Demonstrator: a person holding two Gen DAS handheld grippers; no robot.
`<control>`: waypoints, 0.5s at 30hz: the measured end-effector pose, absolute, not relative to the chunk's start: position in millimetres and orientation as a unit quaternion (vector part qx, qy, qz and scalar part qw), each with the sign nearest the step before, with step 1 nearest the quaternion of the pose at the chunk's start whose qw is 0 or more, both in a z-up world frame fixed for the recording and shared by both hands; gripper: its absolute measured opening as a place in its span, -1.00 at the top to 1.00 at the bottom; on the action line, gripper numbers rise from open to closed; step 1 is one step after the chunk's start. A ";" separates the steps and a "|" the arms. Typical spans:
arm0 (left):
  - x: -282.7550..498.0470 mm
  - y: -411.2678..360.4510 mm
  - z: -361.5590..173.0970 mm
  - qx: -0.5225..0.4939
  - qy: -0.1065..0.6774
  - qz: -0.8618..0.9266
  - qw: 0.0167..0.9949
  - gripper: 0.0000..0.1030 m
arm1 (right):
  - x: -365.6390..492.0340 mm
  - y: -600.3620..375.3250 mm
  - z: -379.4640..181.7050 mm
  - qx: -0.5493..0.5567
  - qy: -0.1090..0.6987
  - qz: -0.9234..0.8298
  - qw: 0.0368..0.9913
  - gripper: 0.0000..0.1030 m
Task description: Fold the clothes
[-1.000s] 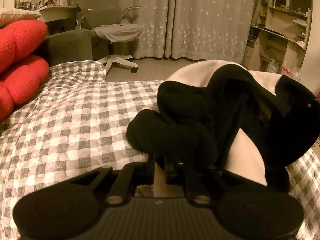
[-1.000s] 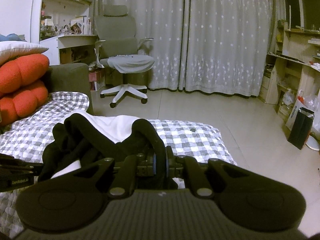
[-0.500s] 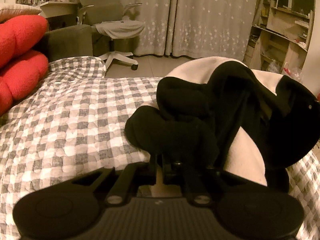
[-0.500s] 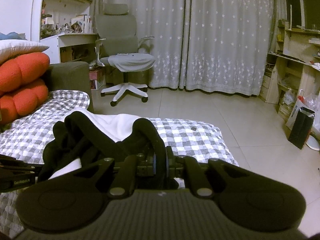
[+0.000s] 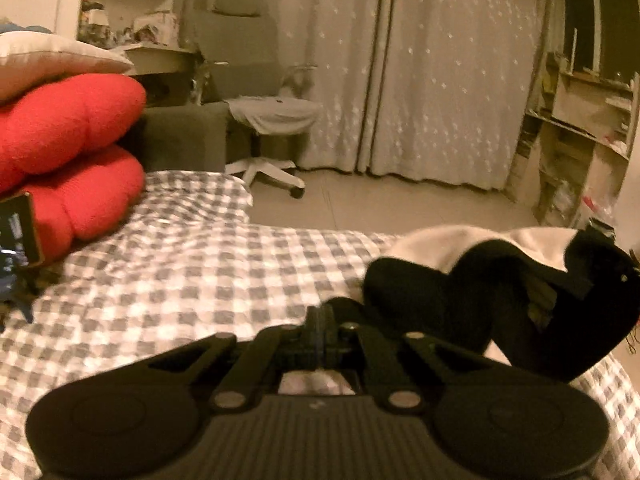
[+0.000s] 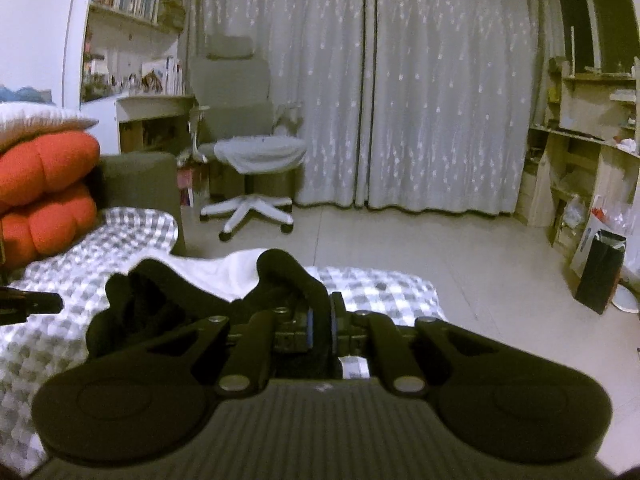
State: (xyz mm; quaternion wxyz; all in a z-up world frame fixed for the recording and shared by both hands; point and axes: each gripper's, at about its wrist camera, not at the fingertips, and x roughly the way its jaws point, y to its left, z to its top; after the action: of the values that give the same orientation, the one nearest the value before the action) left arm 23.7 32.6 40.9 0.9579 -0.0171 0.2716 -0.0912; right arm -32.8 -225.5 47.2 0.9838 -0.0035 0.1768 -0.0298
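Observation:
A black and white garment (image 5: 440, 300) lies bunched on the checked bed cover (image 5: 180, 272), to the right of my left gripper (image 5: 323, 320). That gripper is shut. A thin black fold reaches its tips, and I cannot tell if it is pinched. In the right wrist view the left gripper (image 6: 36, 305) sits left of the garment (image 6: 160, 292), with a strip of bed cover between them. My right gripper (image 6: 319, 322) is shut on a black fold of the garment, which loops up in front of the blue pads (image 6: 309, 322).
Red cushions (image 5: 68, 132) under a pale pillow (image 5: 52, 60) are stacked at the left. A dark labelled object (image 5: 18, 228) stands at the left edge. Beyond the bed are bare floor, an office chair (image 6: 256, 152), curtains, shelves at the right and a black bag (image 6: 600, 272).
My left gripper has risen and drawn away to the left; the garment, bunched right at its tips before, now sits to its right. The right gripper has stayed put, still gripping.

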 end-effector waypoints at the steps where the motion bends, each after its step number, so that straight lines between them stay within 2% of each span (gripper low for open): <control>1: 23.8 34.6 41.3 -0.018 0.271 -0.088 0.958 1.00 | -32.3 -225.5 47.0 -0.004 0.177 -0.030 0.984 0.85; 6: 24.1 32.4 35.9 -0.018 0.283 -0.116 0.952 1.00 | -27.6 -223.6 42.5 -0.006 0.188 -0.034 0.982 0.85; 9: 21.9 26.5 34.2 -0.021 0.285 -0.148 0.947 0.93 | -27.3 -223.3 41.9 -0.006 0.191 -0.033 0.981 0.85; 11: 20.1 18.1 32.4 -0.008 0.283 -0.169 0.944 0.68 | -27.4 -223.8 41.6 -0.005 0.193 -0.033 0.981 0.85; 13: 17.7 7.7 27.3 0.004 0.286 -0.183 0.941 0.19 | -27.7 -224.0 41.5 -0.004 0.194 -0.032 0.980 0.85; 15: 17.0 -1.8 21.0 0.016 0.290 -0.197 0.936 0.17 | -28.1 -223.9 41.5 -0.003 0.195 -0.032 0.980 0.85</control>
State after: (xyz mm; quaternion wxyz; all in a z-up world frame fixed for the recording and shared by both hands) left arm 17.0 -1.8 21.0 0.9364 0.0158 0.2896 -0.1975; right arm -28.1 -223.9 41.5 0.9802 -0.0027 0.1953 -0.0318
